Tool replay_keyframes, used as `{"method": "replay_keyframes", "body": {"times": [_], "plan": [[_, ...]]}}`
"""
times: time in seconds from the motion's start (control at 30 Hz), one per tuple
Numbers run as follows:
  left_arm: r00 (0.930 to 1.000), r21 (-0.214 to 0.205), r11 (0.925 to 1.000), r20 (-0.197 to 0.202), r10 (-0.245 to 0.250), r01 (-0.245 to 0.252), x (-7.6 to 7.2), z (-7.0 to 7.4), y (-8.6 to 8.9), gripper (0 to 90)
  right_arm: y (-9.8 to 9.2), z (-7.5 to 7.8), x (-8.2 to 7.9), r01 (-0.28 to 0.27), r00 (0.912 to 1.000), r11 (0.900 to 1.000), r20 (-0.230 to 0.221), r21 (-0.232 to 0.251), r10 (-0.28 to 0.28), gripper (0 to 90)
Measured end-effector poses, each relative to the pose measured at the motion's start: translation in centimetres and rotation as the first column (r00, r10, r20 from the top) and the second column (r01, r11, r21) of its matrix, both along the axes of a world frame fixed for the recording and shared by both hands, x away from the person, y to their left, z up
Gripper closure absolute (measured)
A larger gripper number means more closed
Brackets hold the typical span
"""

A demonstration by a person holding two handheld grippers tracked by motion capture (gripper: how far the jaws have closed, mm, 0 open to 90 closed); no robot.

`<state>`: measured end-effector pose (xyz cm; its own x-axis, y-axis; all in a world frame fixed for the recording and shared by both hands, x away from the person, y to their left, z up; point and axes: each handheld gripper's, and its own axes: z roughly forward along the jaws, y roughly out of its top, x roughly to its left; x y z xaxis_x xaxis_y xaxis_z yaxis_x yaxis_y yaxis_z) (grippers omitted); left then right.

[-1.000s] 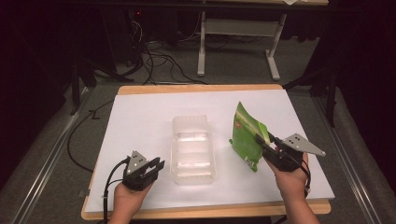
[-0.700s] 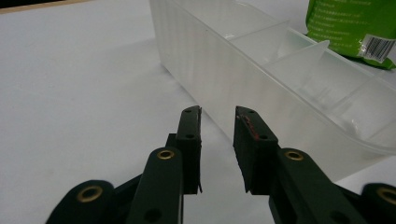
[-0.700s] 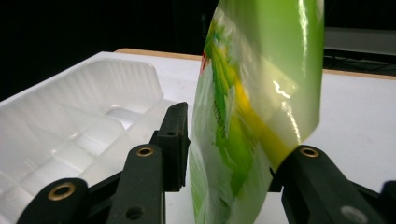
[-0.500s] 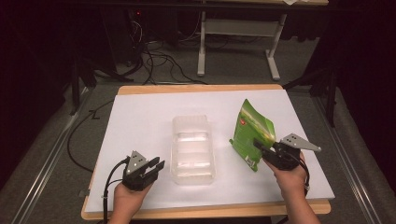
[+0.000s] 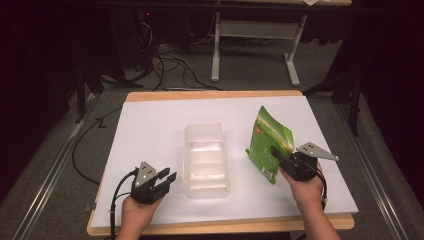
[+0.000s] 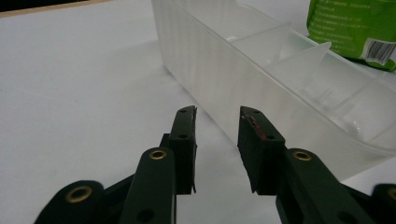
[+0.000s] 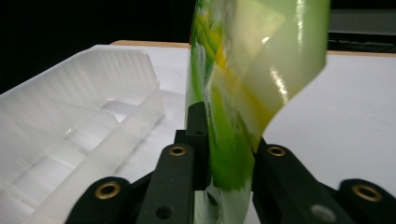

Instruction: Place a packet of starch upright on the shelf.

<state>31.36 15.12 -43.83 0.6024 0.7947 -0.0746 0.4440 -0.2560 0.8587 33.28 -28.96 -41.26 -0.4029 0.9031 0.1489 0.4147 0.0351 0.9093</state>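
Right gripper [image 5: 278, 154] fingers, just closing, clamp the green pouch [image 5: 270, 141] near the worktop's [image 5: 150, 130] right edge; left gripper [image 5: 167, 178] fingers, just opening, stand narrowly apart and empty beside the clear tray [image 5: 206, 160]

Green pouch [image 5: 270, 142]: glossy foil bag, bright green with yellow and white print, a small red mark near its top and a white barcode patch at its lower corner. Standing on edge and tilted, top leaning away toward the far side of the worktop [image 5: 150, 125], body bowed in a curve. Lower part clamped between the jaws of the right claw [image 5: 278, 154], which have just been closing on it. Position: right half of the worktop, just beside the clear plastic tray [image 5: 206, 160], apart from it.
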Motion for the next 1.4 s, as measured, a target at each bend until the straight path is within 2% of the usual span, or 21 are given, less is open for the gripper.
{"method": "replay_keyframes", "body": {"times": [0.33,0.5,0.77,0.97,1.07,1.4], "plan": [[0.9989,-0.012,0.9989,0.012,0.045,-0.045,0.1,0.1,0.4,55.2,0.4,0.3,0.0,-0.005,0.9999,0.9994,0.014,-0.035,0.006,83.1],[0.9984,-0.017,0.9984,0.018,0.054,-0.053,0.1,0.2,0.5,53.6,0.4,1.2,-0.4,-0.020,0.9983,0.9985,0.055,-0.050,0.023,83.2],[0.9966,-0.028,0.9966,0.028,0.078,-0.077,0.1,0.3,0.8,49.6,-0.2,2.6,-0.9,-0.037,0.9929,0.9989,0.112,-0.030,0.040,83.2],[0.9956,-0.046,0.9953,0.035,0.087,-0.085,0.1,0.5,1.2,45.5,-0.7,3.5,-0.9,-0.061,0.9900,0.9981,0.127,-0.004,0.061,83.2],[0.9952,-0.052,0.9947,0.036,0.091,-0.089,0.0,0.6,1.4,42.7,-0.7,4.1,-0.9,-0.096,0.9870,0.9954,0.129,-0.001,0.095,83.1],[0.9931,-0.072,0.9916,0.040,0.111,-0.108,0.0,0.9,2.2,40.0,-0.1,4.9,0.3,-0.155,0.9774,0.9878,0.146,0.007,0.153,83.2]]}}
